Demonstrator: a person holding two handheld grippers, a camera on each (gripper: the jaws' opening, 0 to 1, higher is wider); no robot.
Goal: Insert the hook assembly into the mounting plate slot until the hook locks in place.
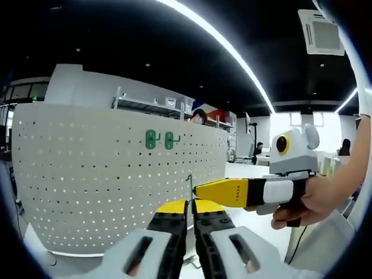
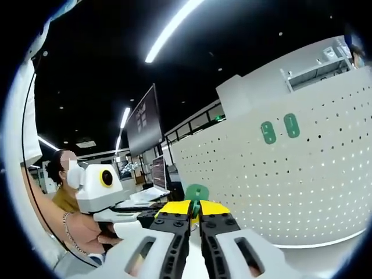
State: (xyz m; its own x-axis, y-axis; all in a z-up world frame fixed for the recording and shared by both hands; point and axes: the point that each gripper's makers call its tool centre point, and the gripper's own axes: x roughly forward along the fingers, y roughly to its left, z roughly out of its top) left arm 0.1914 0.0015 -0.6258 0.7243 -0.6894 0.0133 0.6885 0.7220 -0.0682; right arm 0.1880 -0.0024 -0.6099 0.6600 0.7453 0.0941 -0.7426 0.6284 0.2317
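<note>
Bright ceiling light strips (image 1: 232, 52) glare overhead (edges bend strongly), focus sharp.

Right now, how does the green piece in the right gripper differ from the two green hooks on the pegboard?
The green piece sits clamped in the right gripper jaws, off the board; the two green hooks are mounted side by side on the pegboard. The jaws half hide the piece; the hooks show whole. Both are the same green.

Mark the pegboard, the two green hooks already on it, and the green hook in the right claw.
pegboard (image 1: 87, 174): left gripper view, bare perforated face.
mounted green hooks (image 1: 152, 139): left gripper view, body of the left one.
held green hook (image 2: 196, 192): right gripper view, rounded top above the claw tips.
</note>
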